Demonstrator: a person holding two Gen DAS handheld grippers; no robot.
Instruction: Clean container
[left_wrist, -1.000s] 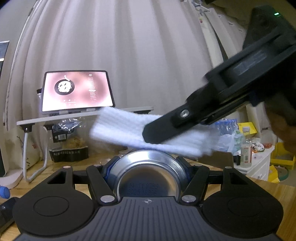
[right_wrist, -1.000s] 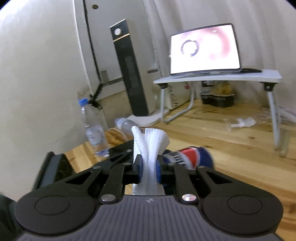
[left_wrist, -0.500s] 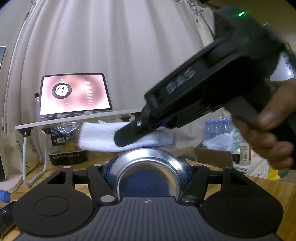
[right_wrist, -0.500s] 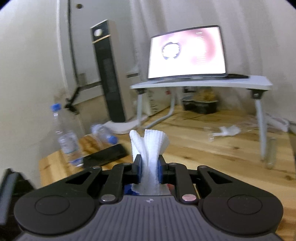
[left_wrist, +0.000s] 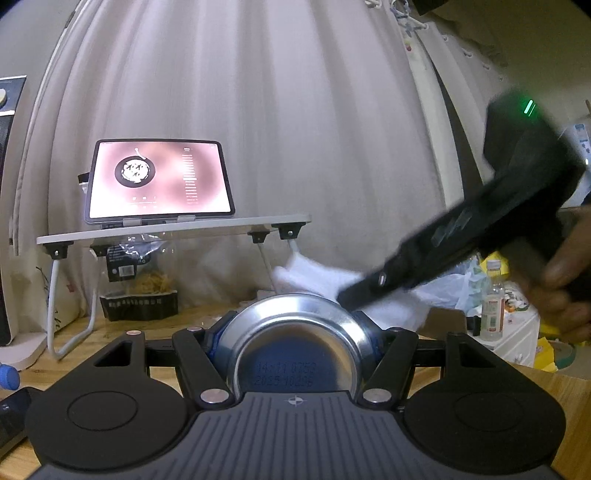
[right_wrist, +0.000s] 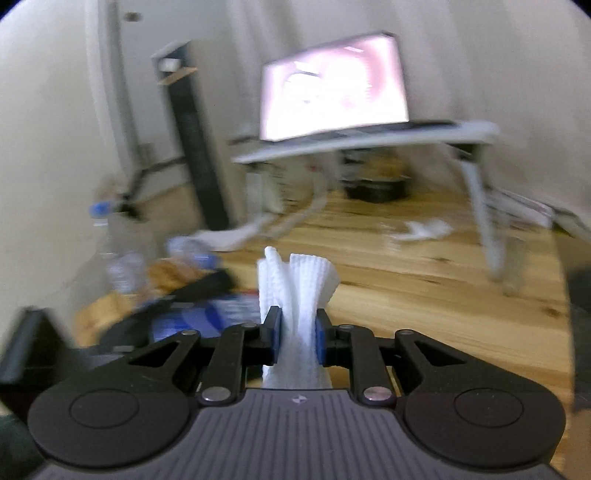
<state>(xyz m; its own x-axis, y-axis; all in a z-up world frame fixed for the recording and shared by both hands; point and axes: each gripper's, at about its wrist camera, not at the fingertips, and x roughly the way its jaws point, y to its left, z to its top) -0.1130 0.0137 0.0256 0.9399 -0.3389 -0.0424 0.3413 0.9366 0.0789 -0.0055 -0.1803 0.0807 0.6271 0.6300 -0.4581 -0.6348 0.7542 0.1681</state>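
left tool (left_wrist: 295, 343) grips can (left_wrist: 291, 332); right tool (right_wrist: 295, 332), blurred, pinches cloth (right_wrist: 297, 291).

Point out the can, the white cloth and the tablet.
can (left_wrist: 295, 332): left wrist view, on its silver bottom rim.
white cloth (right_wrist: 297, 295): right wrist view, on the folded part above the claw.
tablet (left_wrist: 159, 181): left wrist view, on its lit screen.
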